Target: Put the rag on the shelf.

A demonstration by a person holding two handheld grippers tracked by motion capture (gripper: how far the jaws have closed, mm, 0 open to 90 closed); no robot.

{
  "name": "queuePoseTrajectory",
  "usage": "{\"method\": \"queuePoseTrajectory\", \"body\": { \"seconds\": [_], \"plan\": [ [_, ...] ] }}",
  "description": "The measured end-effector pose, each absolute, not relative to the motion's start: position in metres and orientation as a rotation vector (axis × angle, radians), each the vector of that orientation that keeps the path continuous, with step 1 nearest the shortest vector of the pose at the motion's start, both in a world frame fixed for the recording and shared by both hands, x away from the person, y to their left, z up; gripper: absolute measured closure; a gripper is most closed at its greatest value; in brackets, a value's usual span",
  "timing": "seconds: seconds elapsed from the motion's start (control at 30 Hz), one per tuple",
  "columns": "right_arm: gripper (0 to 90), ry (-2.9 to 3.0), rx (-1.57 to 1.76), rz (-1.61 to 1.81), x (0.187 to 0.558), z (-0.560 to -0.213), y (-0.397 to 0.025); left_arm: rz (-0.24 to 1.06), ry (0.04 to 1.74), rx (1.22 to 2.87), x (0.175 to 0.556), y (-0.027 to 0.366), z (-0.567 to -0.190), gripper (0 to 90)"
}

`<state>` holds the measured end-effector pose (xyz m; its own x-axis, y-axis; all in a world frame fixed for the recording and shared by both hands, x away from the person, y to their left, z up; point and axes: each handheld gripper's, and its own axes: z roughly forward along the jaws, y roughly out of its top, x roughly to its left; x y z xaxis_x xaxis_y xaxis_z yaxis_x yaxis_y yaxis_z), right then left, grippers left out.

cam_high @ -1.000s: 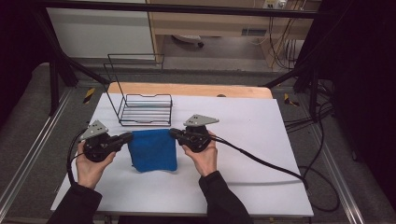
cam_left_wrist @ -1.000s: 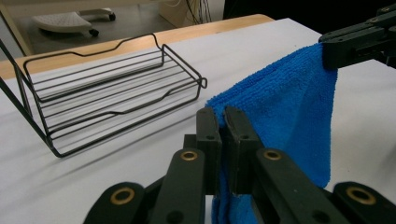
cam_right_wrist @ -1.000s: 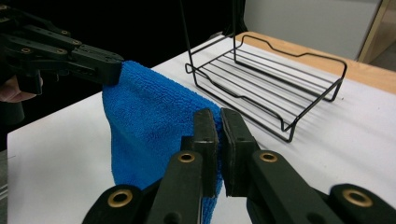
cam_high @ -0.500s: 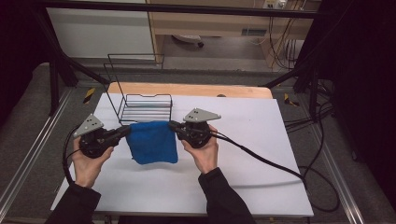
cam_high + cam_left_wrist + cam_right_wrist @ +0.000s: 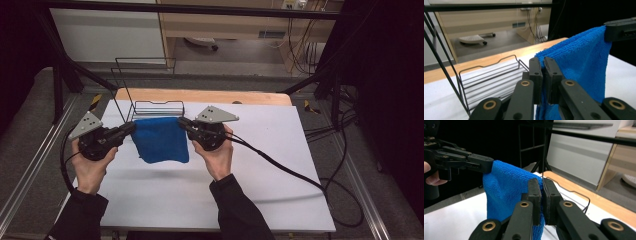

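The left claw (image 5: 131, 128) and the right claw (image 5: 183, 123) are each closed tightly on one top corner of the blue cloth (image 5: 161, 140), which hangs between them above the bench (image 5: 260, 150). The lifting seems done; placing it in the wire rack (image 5: 150, 107) just behind the claws probably remains.

Both grippers (image 5: 131, 128) (image 5: 183, 123) hold the blue cloth (image 5: 161, 140) above the white table (image 5: 280, 165)

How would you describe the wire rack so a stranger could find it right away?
Start at the white table and look to its far left corner, by the wooden edge. The wire rack stands there, just behind the hanging blue cloth. It is the one thin black see-through frame.
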<state>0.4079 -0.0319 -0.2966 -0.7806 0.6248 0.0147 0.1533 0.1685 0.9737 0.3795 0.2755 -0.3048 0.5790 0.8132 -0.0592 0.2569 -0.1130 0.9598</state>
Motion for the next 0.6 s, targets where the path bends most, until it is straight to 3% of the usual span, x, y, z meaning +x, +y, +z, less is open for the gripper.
{"method": "queuePoseTrajectory", "body": {
  "seconds": [0.6],
  "plan": [
    [86.7, 1.970, 0.693, 1.672, 0.412, -0.270, -0.024, 0.669, 0.879, 1.562, 0.386, 0.281, -0.275, 85.2]
  ]
}}
